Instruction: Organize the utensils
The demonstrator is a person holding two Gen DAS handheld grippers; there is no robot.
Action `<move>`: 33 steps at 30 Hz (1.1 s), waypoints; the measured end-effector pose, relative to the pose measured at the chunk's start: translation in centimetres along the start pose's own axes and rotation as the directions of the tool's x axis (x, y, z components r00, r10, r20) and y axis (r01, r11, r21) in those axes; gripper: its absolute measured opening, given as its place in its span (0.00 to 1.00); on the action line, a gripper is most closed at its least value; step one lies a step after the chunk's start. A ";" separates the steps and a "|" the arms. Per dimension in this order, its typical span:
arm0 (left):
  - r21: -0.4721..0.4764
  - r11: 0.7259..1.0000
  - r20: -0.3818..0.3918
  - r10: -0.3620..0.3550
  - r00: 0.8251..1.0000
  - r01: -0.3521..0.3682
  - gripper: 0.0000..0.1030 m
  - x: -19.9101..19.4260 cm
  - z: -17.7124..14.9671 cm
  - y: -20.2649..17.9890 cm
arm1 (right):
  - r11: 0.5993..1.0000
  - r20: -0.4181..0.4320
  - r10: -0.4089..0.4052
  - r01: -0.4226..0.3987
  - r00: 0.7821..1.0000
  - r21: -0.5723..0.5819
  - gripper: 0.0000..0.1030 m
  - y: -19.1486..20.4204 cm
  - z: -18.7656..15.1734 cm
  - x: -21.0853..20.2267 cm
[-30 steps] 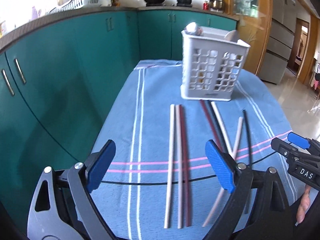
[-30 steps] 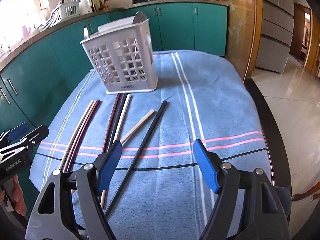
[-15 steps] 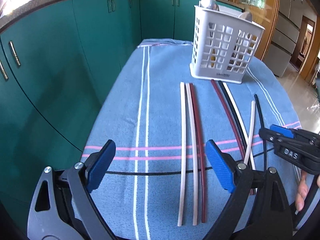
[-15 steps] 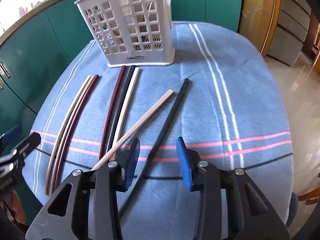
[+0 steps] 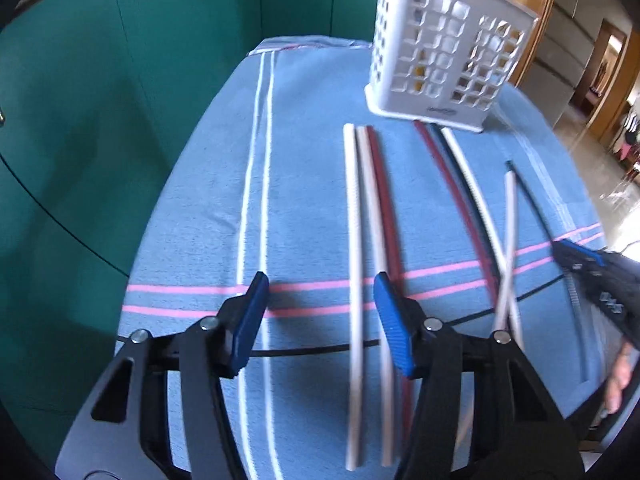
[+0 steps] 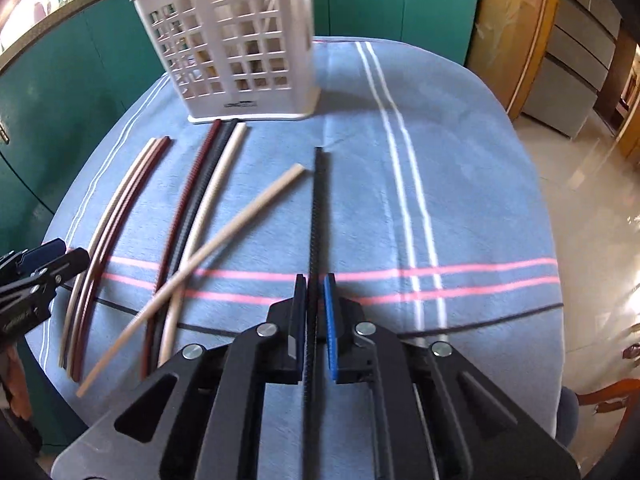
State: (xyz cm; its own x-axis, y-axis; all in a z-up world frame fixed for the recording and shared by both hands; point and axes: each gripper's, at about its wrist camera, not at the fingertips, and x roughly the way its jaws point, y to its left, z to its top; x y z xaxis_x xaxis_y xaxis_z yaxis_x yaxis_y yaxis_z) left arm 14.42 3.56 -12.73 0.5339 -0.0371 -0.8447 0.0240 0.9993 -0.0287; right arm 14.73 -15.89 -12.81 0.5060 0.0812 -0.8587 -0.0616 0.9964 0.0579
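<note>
- The right tool (image 6: 314,312) is pinching the black chopstick (image 6: 319,208) near its close end, with the blue pads pressed against the stick's two sides; the stick is running straight ahead toward the white basket (image 6: 236,52) at the far end of the desk (image 6: 460,200).
- The left tool (image 5: 320,320) is hovering with its pads spread over the near ends of a pale chopstick (image 5: 353,240) and its neighbours, gripping nothing.
- To do this step well, the person should probably be lifting the black stick level and clear before tilting it upright, since a grip so near one end is likely to let the long free end sag or swing.
- The loose beige chopstick (image 6: 200,260) is lying slantwise just beside the black one and across the nearer trio (a careless sweep could drag it along).
- The black stick is looking ribbed along its length, which should be helping the pads bite; the pale and dark red sticks are appearing smoother, slender and straight, though the lens is bending them.
- The basket is rigid white plastic with a square lattice of holes and an open top, already holding some items that are hard to make out.
- The desk's blue striped cloth (image 5: 304,184) is looking soft and slightly napped, so it may be wrinkling under any dragging.
</note>
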 end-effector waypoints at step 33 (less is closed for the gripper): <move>0.125 0.992 -0.140 0.014 0.990 0.003 0.44 4.1 6.2 -1.6 | 0.994 -0.105 -0.054 0.044 0.993 -0.100 0.21 0.3 3.7 2.0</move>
State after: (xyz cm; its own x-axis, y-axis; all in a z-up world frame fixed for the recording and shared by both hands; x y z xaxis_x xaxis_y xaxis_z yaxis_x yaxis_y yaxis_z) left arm 21.83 1.78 -12.85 0.4107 -0.0218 -0.9115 0.1310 0.9907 0.0354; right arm 18.94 -15.34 -12.62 0.4158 0.0243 -0.9091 -0.1252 0.9917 -0.0308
